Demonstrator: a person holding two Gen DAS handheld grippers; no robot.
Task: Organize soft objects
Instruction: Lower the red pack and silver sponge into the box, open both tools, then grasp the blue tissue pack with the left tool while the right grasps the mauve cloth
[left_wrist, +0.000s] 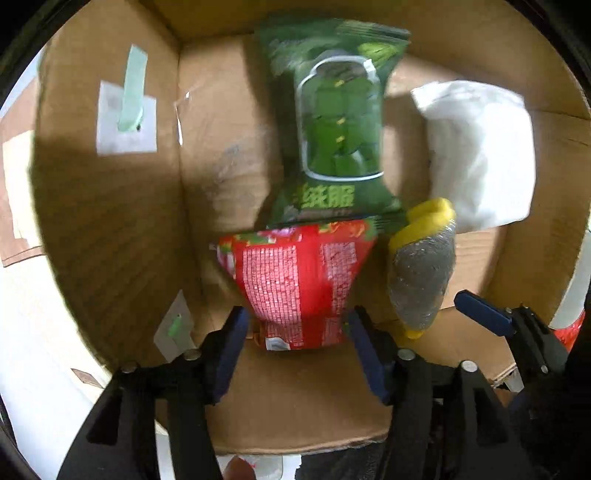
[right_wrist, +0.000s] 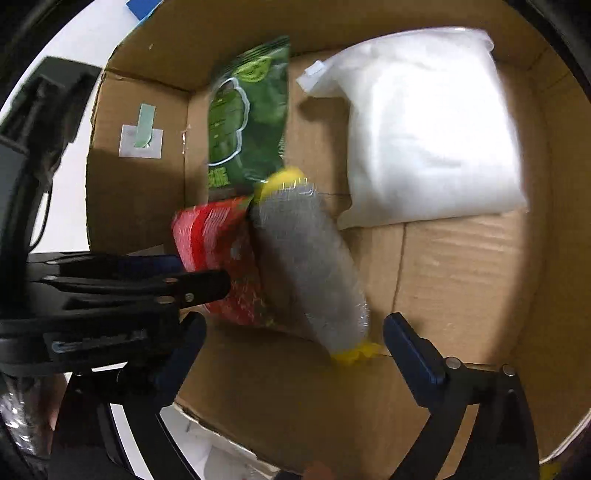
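Inside an open cardboard box (left_wrist: 110, 221) lie a green packet (left_wrist: 332, 122), a red packet (left_wrist: 295, 280), a grey roll with yellow ends (left_wrist: 421, 273) and a white soft bag (left_wrist: 480, 155). My left gripper (left_wrist: 297, 325) has its blue pads on both sides of the red packet's near end, gripping it. My right gripper (right_wrist: 291, 343) is open just over the box floor, with the grey roll (right_wrist: 310, 266) lying free between and beyond its fingers. The white bag (right_wrist: 424, 129) lies at the far right and the green packet (right_wrist: 247, 118) at the far left in the right wrist view.
The box walls (right_wrist: 136, 192) rise on the left, back and right. A white label with green tape (left_wrist: 127, 118) sticks to the left wall. The left gripper's body (right_wrist: 110, 288) crosses the left of the right wrist view. White surface (left_wrist: 33, 350) lies outside the box.
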